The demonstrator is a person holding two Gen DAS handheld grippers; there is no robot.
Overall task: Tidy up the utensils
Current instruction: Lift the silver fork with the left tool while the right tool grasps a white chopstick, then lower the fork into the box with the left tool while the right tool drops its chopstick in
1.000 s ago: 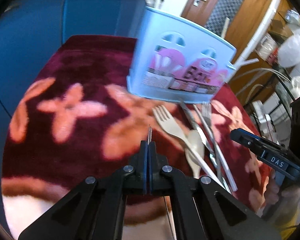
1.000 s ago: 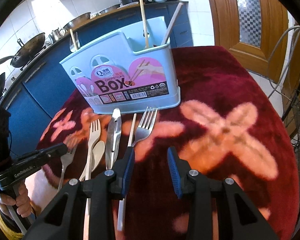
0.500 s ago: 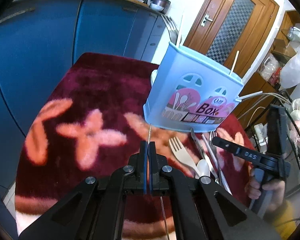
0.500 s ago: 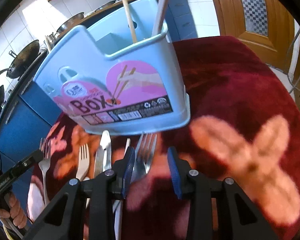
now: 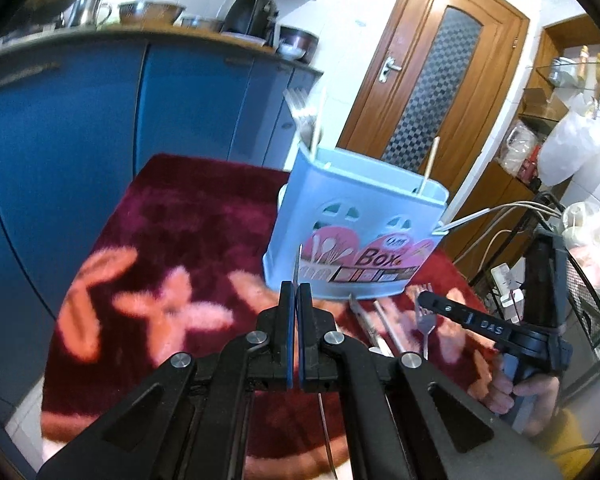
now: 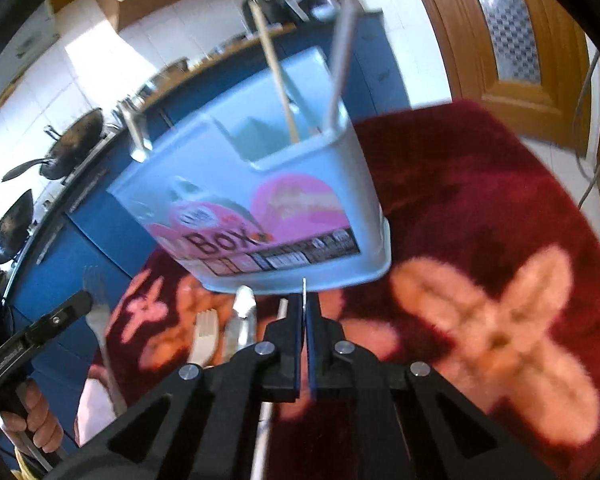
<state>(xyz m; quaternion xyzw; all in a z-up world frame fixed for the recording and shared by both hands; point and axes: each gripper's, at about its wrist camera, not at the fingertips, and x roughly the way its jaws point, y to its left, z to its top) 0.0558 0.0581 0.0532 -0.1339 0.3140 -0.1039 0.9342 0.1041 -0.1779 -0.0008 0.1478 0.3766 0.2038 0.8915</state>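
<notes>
Steel fork [image 5: 425,325] tines toward box [image 5: 356,236]

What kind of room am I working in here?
Most likely a home kitchen: blue cabinets run under a counter with metal bowls and a kettle, a wok sits further along, and a wooden door leads out.

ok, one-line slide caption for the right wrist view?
Right gripper shut on a metal fork before the pale blue plastic utensil box.
</notes>
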